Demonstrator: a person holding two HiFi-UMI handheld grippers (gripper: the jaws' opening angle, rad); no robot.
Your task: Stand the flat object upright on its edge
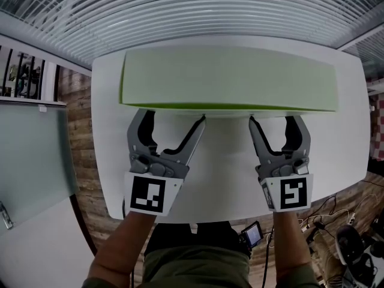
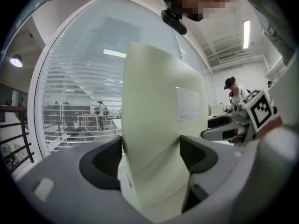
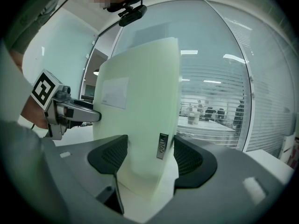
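Table [image 1: 228, 164] under green slab [image 1: 228, 77] with label [image 3: 115, 93]

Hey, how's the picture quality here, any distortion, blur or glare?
Head view: evenly lit, blinds bowed by the lens. Left gripper view: heavy fisheye, dark corners, green board soft up close. Right gripper view: same fisheye, ceiling lights bright.

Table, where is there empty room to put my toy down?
Bare table shows between the left gripper and right gripper, and outside each one. The far half is crowded: the green board covers it, both grippers clamped on its near edge.
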